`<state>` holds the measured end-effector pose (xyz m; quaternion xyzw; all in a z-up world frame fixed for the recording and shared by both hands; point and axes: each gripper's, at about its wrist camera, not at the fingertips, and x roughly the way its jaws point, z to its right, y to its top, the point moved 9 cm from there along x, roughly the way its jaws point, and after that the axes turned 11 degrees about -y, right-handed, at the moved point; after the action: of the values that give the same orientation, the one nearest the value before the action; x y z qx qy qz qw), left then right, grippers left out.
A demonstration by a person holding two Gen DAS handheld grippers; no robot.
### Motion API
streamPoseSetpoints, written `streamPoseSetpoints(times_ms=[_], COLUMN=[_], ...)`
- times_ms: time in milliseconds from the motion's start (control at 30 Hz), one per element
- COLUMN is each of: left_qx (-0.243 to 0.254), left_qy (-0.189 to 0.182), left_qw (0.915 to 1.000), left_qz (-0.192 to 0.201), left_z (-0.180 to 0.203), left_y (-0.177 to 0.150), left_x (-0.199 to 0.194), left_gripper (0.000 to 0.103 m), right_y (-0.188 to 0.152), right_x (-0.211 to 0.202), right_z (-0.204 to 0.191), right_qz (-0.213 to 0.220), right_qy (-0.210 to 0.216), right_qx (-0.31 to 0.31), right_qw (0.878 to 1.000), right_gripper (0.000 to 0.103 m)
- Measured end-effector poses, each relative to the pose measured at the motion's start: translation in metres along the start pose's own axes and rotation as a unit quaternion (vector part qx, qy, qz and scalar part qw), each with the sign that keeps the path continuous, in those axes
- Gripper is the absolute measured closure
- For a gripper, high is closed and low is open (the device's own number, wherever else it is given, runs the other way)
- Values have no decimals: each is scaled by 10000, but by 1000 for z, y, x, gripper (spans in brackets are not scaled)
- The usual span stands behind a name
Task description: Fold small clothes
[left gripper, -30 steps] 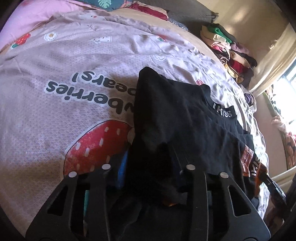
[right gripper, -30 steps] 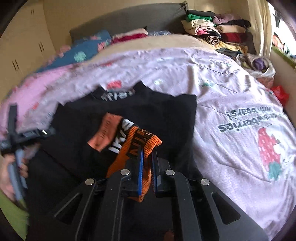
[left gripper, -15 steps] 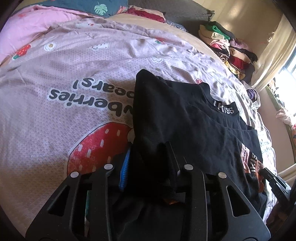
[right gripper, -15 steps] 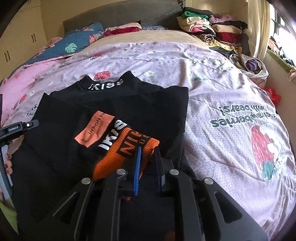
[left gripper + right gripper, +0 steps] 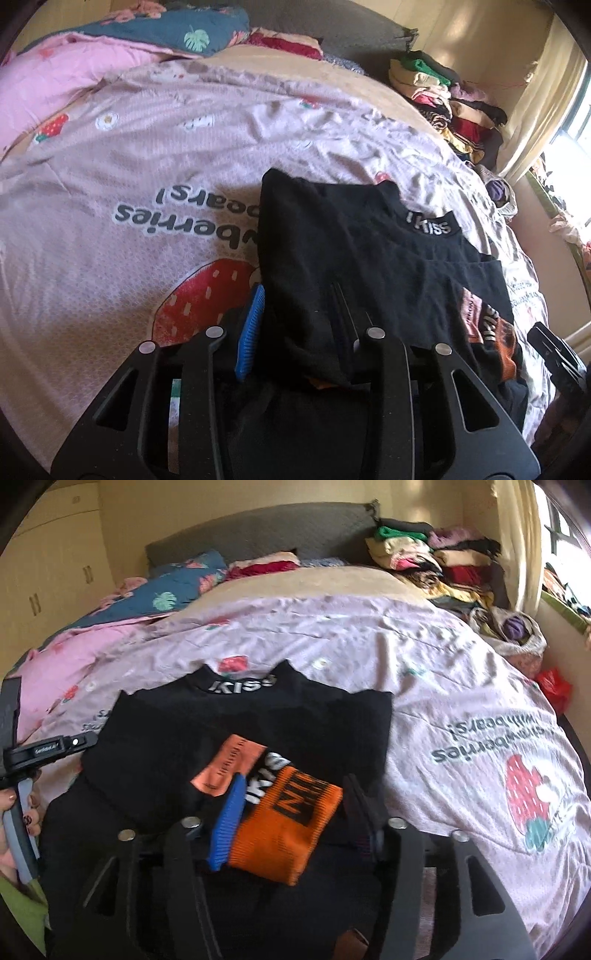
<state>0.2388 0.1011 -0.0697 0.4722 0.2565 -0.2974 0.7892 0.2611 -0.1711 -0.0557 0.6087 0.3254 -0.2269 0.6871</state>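
Observation:
A black sweater [image 5: 351, 258] with a white-lettered collar and an orange cuff [image 5: 291, 823] lies partly folded on the lilac strawberry duvet [image 5: 129, 240]. My left gripper [image 5: 299, 325] is shut on a bunched fold at the sweater's near left edge; black cloth fills the gap between the blue pad and the dark finger. My right gripper [image 5: 291, 812] is opening its jaws. The orange cuff lies loose between them, on top of the black body. A hand [image 5: 11, 812] holds the left gripper [image 5: 48, 746] at the left edge of the right wrist view.
A tall pile of folded clothes [image 5: 424, 554] stands at the far right by the grey headboard [image 5: 258, 535]. A pink blanket [image 5: 55, 81] and a blue leaf-print pillow [image 5: 173, 587] lie at the far left. A red bag [image 5: 552, 686] sits off the bed's right side.
The right jaws went from shut on the orange cuff to wide apart, leaving the cuff on the sweater. The left gripper rose a little, still holding the black fold.

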Motion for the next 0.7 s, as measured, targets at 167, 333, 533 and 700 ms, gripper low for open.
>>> streamPoseSetpoints(times_ms=[167, 333, 533, 700], left_qx=[144, 332, 494, 594], left_qy=[-48, -84, -143, -218], left_qw=[9998, 9993, 9986, 9980], left_qz=[118, 156, 119, -1], left_z=[13, 28, 41, 52], left_y=[3, 4, -1, -10], left_x=[-10, -15, -16, -8], left_gripper=[61, 45, 30, 16], right_y=[2, 7, 11, 10], right_x=[-6, -14, -21, -24], right_z=[-11, -12, -16, -25], right_qz=[114, 277, 390, 449], right_qy=[84, 199, 281, 347], right_qx=[-110, -58, -34, -160], right_qw=[9998, 9994, 9988, 9983], right_gripper=[31, 24, 19, 19])
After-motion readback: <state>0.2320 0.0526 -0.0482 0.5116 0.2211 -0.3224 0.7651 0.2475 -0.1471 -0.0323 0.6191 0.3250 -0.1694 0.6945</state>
